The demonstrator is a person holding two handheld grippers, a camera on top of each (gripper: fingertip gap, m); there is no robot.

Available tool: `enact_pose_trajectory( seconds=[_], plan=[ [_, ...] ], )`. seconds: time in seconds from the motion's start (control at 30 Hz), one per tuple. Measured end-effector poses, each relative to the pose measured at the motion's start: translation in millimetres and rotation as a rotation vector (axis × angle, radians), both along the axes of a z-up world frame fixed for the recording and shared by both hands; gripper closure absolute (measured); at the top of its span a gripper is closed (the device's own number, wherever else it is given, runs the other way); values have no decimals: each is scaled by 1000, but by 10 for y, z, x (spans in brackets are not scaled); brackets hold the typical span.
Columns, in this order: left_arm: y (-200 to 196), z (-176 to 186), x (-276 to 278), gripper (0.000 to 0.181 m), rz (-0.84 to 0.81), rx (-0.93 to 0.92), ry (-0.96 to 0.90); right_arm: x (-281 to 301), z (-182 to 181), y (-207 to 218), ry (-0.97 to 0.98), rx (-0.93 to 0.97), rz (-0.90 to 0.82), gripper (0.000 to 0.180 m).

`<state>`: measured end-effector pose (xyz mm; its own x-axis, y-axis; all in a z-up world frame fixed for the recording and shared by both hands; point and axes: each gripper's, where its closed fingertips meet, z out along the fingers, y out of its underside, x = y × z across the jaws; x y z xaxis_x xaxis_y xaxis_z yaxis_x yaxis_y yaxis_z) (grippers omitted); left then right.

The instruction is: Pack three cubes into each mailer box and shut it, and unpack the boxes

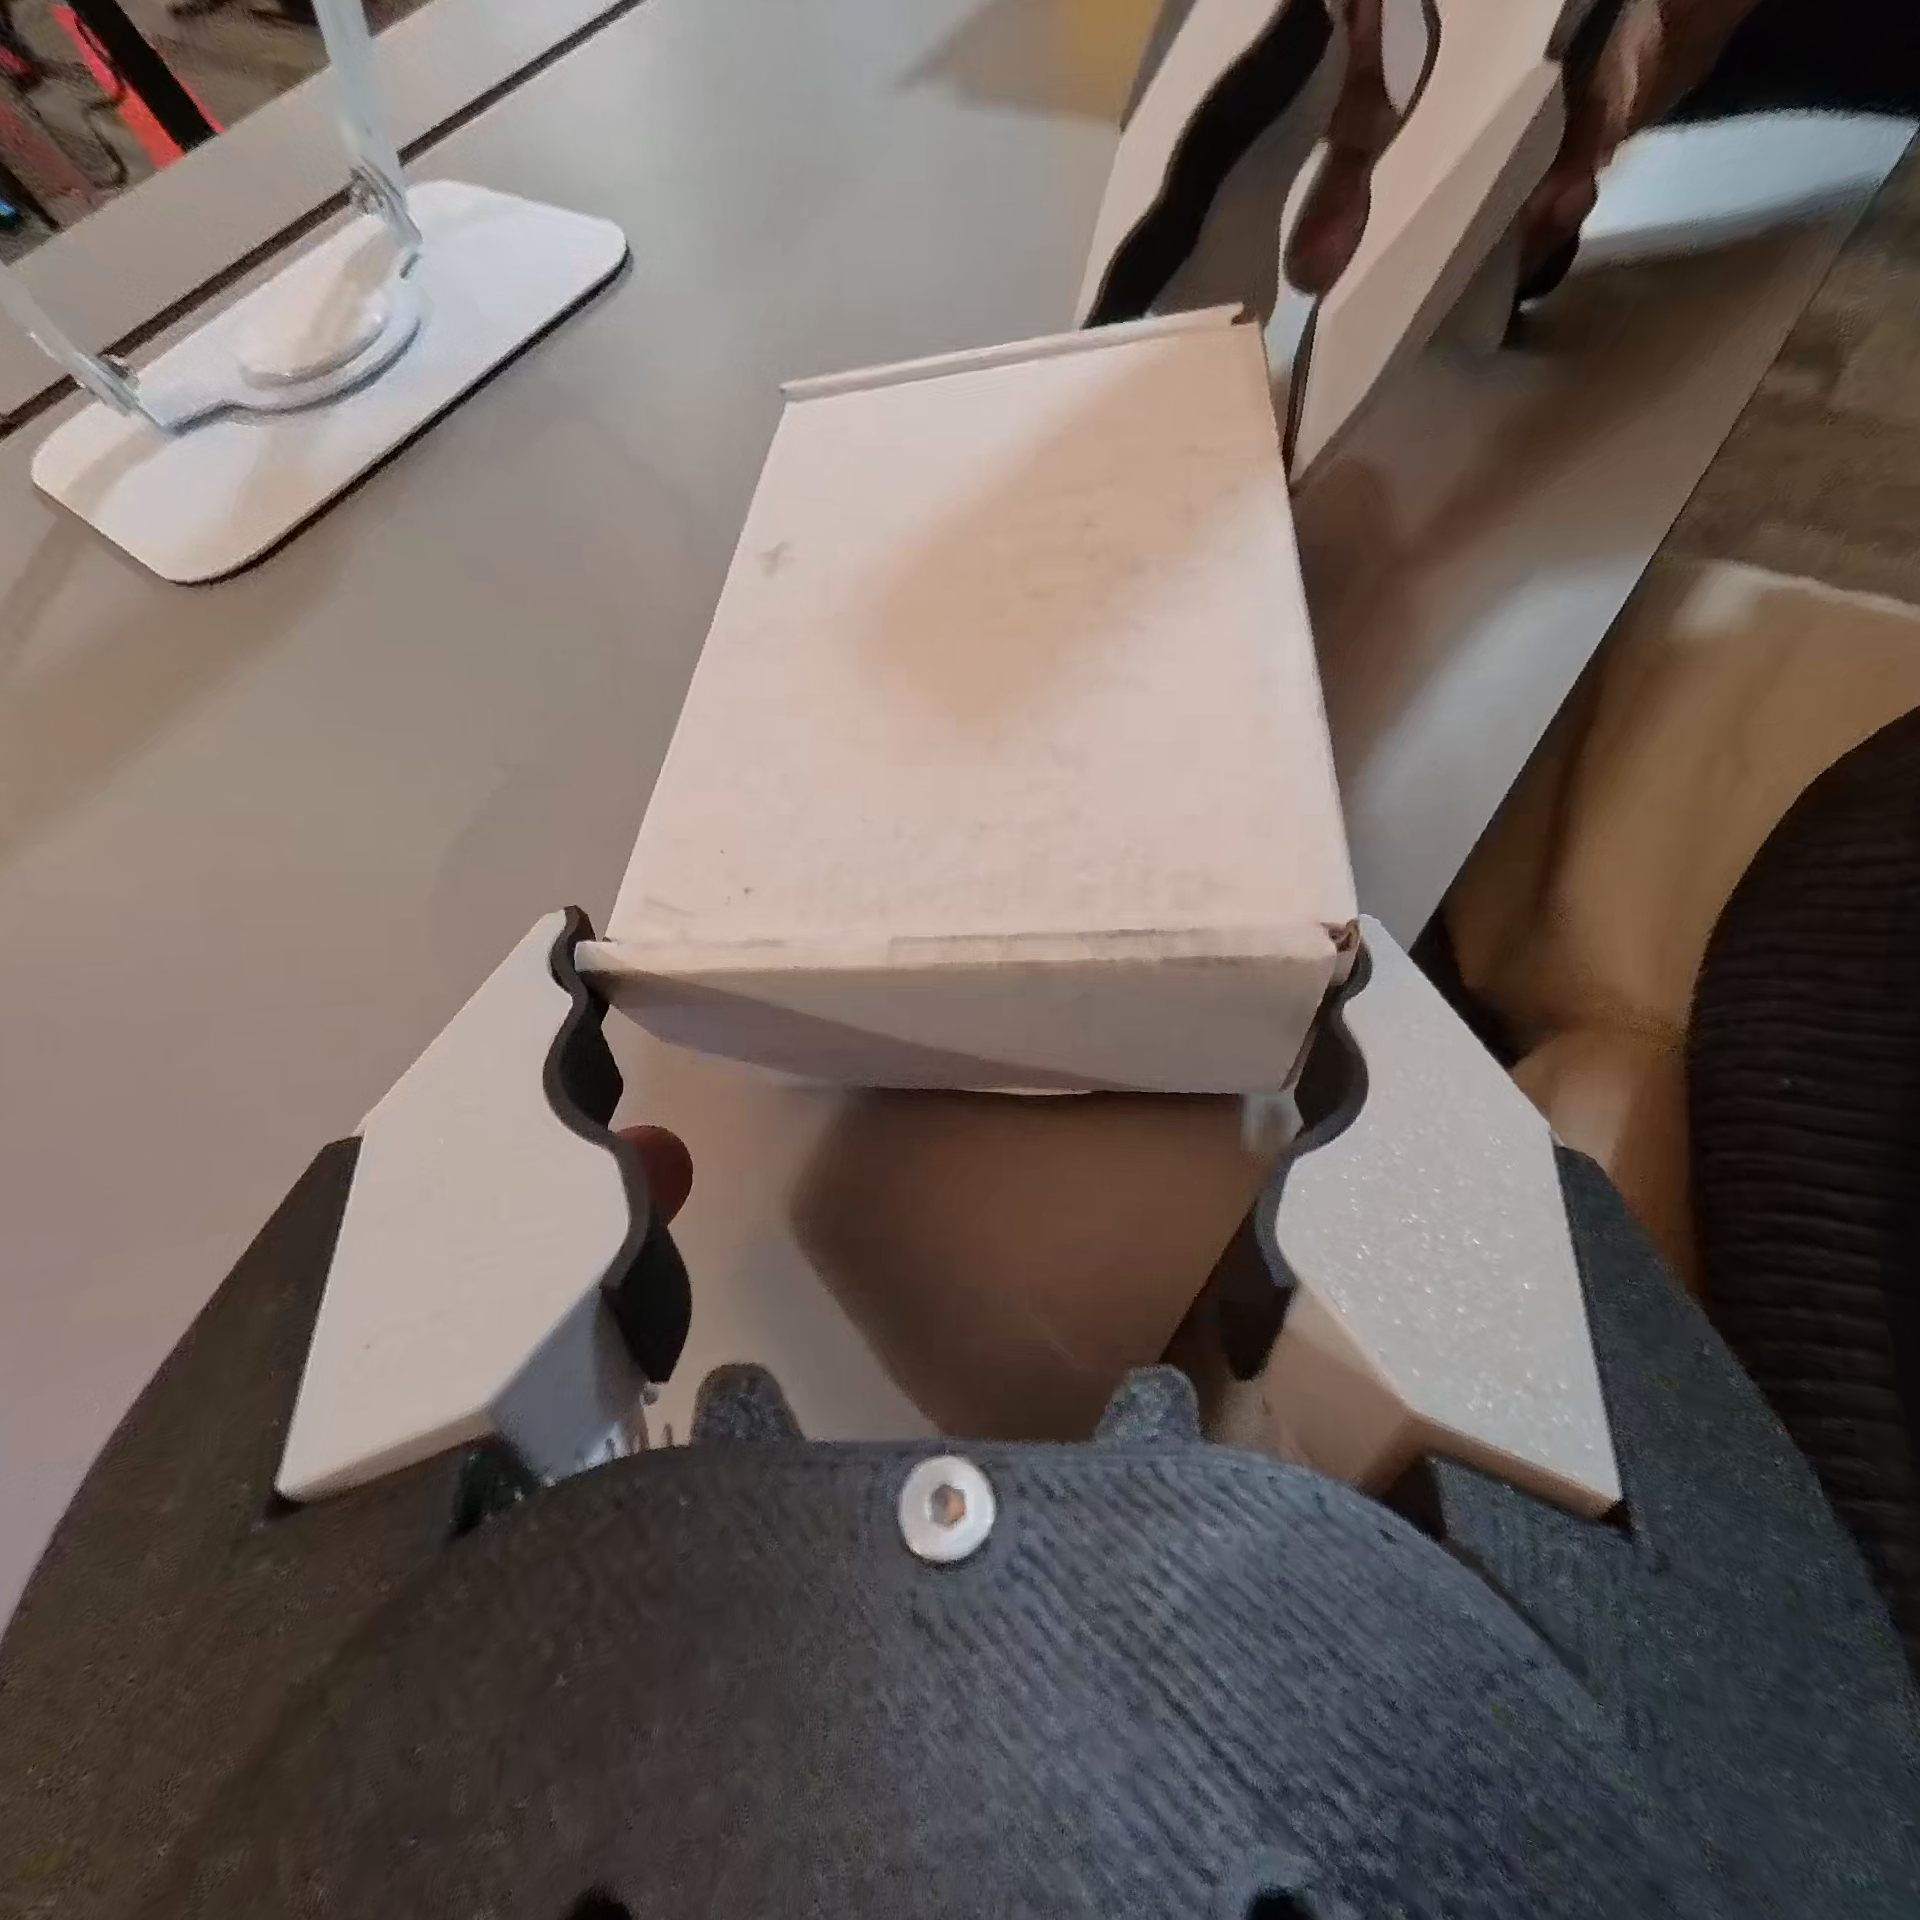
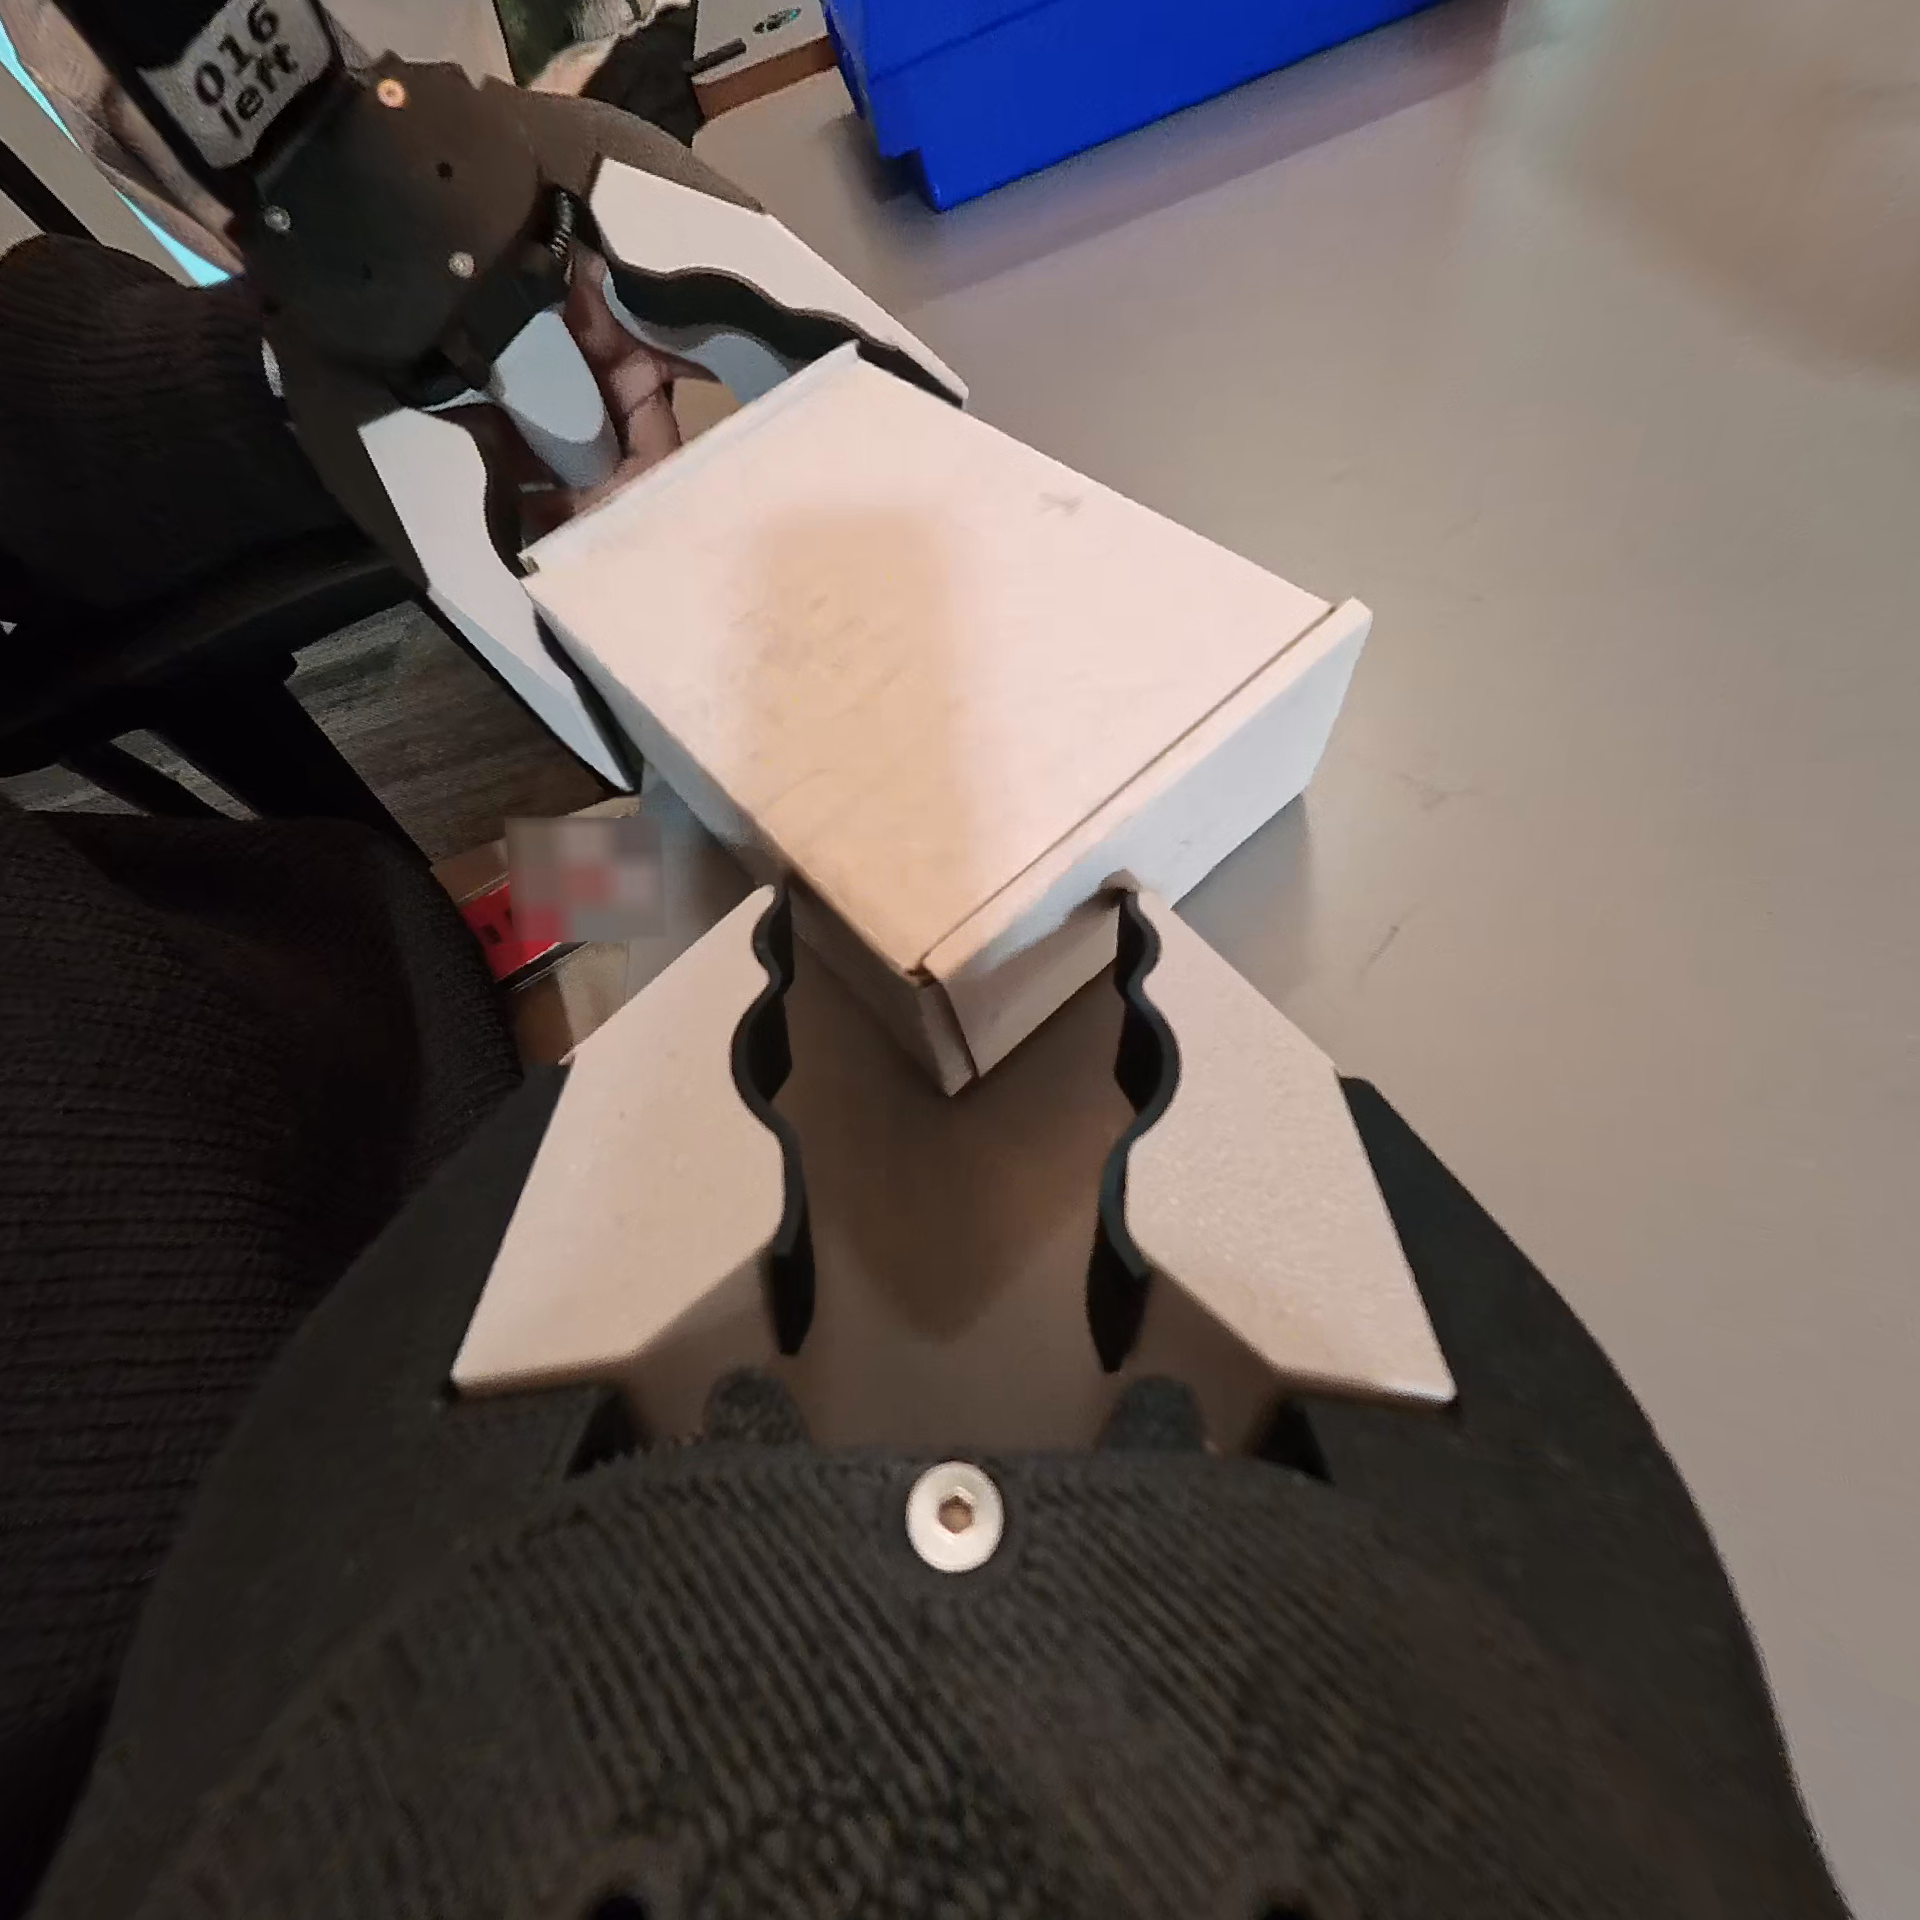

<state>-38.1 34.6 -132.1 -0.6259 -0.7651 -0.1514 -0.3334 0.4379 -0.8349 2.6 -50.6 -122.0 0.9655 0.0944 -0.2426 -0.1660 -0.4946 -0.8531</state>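
Gripping closed white cardboard mailer box at opposite ends: left gripper, right gripper. Blue plastic bin only in right view.

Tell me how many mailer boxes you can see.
1: a closed white cardboard mailer box on the grey table, held at opposite ends by the left gripper and right gripper. Others may lie out of view.
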Motion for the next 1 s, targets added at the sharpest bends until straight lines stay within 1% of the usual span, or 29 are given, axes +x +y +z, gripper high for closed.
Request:
enact_pose_trajectory(
  seconds=[0.2,0.33,0.43,0.5,0.57,0.63,0.7,0.8,0.9,1.0],
  plan=[
    [2,113,-31,49,-1,-137,36,-11,55,-20,-6,35,13,120],
    [36,249,-41,49,4,-269,40,56,175,-62,11,103,-9,107],
    [56,353,-49,49,2,-373,49,98,365,-94,106,198,-25,97],
    [76,357,-45,49,9,-387,54,108,425,-109,174,228,-28,93],
    [81,342,-45,49,12,-384,60,83,358,-108,223,199,-17,86],
    [53,379,-66,50,-5,-434,78,23,252,-91,248,147,3,82],
    [18,418,-99,50,-32,-497,107,-31,254,-50,255,146,20,79],
    [-2,425,-116,50,-49,-524,119,-141,280,31,280,156,57,70],
    [-3,447,-109,50,-52,-570,136,-321,212,102,323,100,123,63],
    [60,498,-94,50,-42,-632,138,-358,195,178,326,89,123,57]
  ],
)
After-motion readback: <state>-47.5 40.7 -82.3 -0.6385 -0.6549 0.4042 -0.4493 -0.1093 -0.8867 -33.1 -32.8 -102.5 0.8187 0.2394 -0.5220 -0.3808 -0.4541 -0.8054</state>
